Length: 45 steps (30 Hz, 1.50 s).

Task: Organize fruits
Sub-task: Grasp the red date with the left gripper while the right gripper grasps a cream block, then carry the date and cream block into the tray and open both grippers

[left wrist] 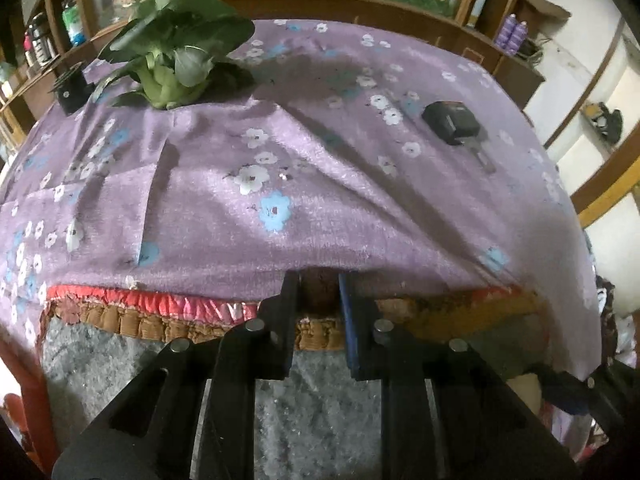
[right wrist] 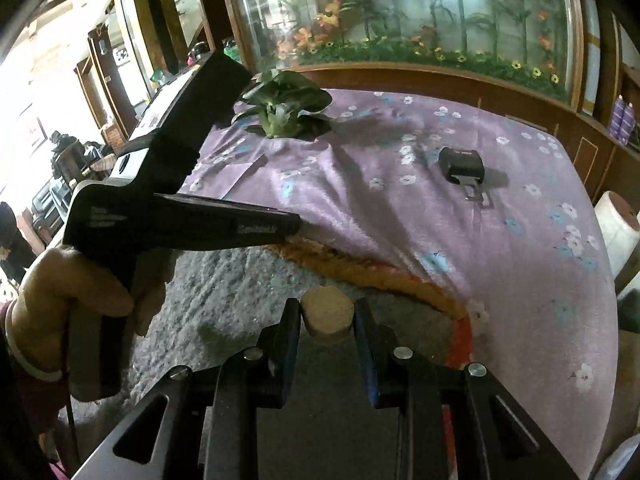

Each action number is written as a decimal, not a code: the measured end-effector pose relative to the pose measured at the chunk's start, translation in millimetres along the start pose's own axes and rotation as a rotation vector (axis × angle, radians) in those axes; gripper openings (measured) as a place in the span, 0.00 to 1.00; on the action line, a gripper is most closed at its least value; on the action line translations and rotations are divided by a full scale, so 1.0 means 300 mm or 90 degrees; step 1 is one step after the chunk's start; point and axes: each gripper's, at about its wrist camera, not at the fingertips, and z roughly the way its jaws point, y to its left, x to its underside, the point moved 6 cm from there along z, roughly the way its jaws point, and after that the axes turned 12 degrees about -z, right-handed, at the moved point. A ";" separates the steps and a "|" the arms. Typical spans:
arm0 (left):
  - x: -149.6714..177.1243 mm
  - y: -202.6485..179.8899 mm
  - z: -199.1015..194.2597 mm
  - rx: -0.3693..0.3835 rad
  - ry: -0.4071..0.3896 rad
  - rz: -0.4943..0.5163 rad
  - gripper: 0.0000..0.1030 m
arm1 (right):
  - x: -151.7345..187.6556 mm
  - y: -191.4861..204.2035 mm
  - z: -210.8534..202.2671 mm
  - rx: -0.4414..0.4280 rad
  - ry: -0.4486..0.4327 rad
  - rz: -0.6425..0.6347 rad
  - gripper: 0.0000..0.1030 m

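Barely begun, judging by a purple cloth (left wrist: 320,200) stretching ahead of both tools with no bowl or sorted fruit in sight, only a leafy green (left wrist: 176,68) far ahead to the left and a belt buckle (left wrist: 452,122) ahead to the right. Left gripper (left wrist: 318,280) pressed together, seemingly on the cloth's near hem. Right gripper (right wrist: 327,306) pinching a tan round piece (right wrist: 327,316), perhaps the fruit, not yet placed.

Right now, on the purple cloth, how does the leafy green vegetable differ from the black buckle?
The leafy vegetable is green and soft-looking, with spread leaves; the buckle is black and boxy, with a metal tongue. The leafy vegetable looks the larger of the two. It lies near the far left corner, while the buckle lies toward the right side. Both rest on the purple cloth, well apart from each other.
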 end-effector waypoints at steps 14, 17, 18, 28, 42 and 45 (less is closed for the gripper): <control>0.157 0.168 -0.355 0.031 -0.086 -0.001 0.17 | -0.036 0.225 -0.047 -0.052 -0.029 -0.035 0.26; 0.195 0.235 -0.407 0.007 -0.104 -0.007 0.18 | -0.042 0.315 -0.036 -0.074 -0.028 -0.053 0.26; 0.210 0.269 -0.429 -0.004 -0.112 -0.013 0.18 | -0.045 0.337 -0.033 -0.078 -0.029 -0.057 0.26; 0.301 0.518 -0.546 -0.095 -0.155 -0.061 0.18 | -0.071 0.580 -0.013 -0.142 -0.033 -0.086 0.25; 0.439 0.839 -0.687 -0.153 -0.170 -0.143 0.18 | -0.185 0.891 0.023 -0.218 -0.041 -0.169 0.25; 0.479 0.899 -0.707 -0.154 -0.163 -0.167 0.18 | -0.205 0.945 0.048 -0.230 -0.037 -0.182 0.25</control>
